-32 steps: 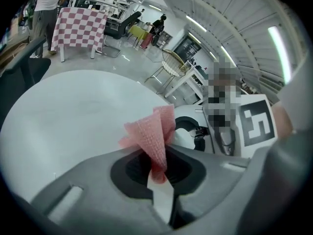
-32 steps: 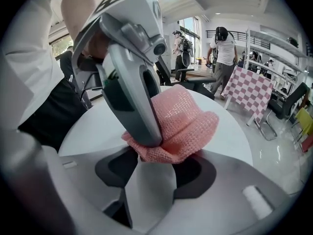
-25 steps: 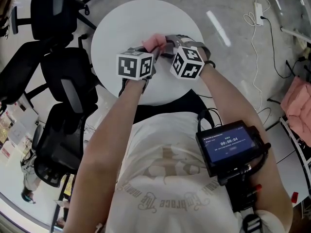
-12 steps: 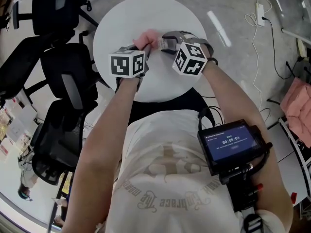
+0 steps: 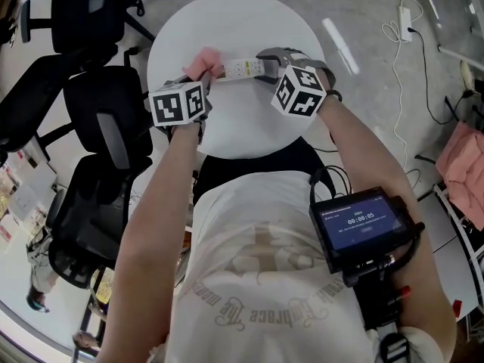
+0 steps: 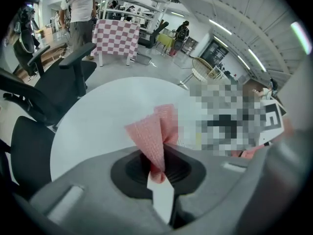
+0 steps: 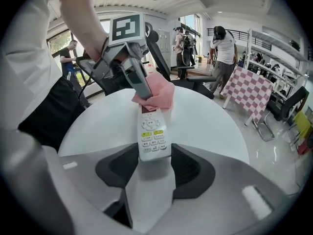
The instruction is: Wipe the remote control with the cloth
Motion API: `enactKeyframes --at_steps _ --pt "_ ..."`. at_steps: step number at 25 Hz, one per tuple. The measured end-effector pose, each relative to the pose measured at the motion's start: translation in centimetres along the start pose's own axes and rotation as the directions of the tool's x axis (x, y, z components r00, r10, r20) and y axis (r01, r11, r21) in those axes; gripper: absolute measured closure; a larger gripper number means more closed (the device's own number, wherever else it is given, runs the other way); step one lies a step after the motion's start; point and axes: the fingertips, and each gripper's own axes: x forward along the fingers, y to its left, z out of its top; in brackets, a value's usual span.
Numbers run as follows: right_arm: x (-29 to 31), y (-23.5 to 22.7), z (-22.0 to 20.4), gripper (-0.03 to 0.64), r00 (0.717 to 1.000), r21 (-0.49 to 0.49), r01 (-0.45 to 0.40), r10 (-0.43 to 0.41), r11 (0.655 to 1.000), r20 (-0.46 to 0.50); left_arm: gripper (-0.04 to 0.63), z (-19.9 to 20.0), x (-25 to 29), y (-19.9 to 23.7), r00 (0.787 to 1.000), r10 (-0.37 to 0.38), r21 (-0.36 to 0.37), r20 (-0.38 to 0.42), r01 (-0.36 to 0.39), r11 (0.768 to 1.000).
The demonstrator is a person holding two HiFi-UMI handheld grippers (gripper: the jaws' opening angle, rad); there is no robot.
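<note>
A white remote control [image 5: 240, 69] [image 7: 152, 136] lies lengthwise above the round white table [image 5: 227, 21]. My right gripper [image 5: 262, 66] [image 7: 154, 156] is shut on its near end, one jaw on each long side. My left gripper [image 5: 198, 74] [image 6: 159, 168] [image 7: 145, 98] is shut on a bunched pink cloth [image 5: 203, 63] [image 6: 156, 133] [image 7: 157, 94]. The cloth rests on the remote's far end and covers its tip. A mosaic patch hides the remote in the left gripper view.
Black office chairs [image 5: 98, 119] crowd the table's left side. A screen unit [image 5: 359, 225] hangs on the person's chest. A white cable and power strip [image 5: 404, 17] lie on the floor at the right. People and a checked table [image 7: 252, 89] are in the room beyond.
My left gripper has slid the cloth leftwards along the remote to its far end, baring the buttons. The right gripper and the remote have stayed put.
</note>
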Motion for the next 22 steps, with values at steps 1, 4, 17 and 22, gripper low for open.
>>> enactKeyframes --at_steps 1,4,17,22 --pt "0.0 0.0 0.0 0.396 1.000 0.001 0.000 0.000 1.000 -0.001 0.555 0.0 -0.1 0.4 1.000 0.006 -0.008 0.002 -0.006 1.000" --pt "0.0 -0.2 0.0 0.396 1.000 0.006 0.000 0.000 1.000 -0.002 0.558 0.2 -0.3 1.0 1.000 0.027 -0.023 0.002 -0.027 0.999" --pt "0.1 -0.1 -0.3 0.396 1.000 0.025 0.005 -0.005 1.000 -0.010 0.560 -0.3 0.9 -2.0 1.000 -0.004 -0.017 -0.019 0.003 1.000" --pt "0.2 -0.1 0.0 0.396 1.000 0.029 0.007 -0.006 1.000 -0.012 0.561 0.0 1.4 -4.5 0.999 -0.038 -0.006 -0.014 0.038 0.999"
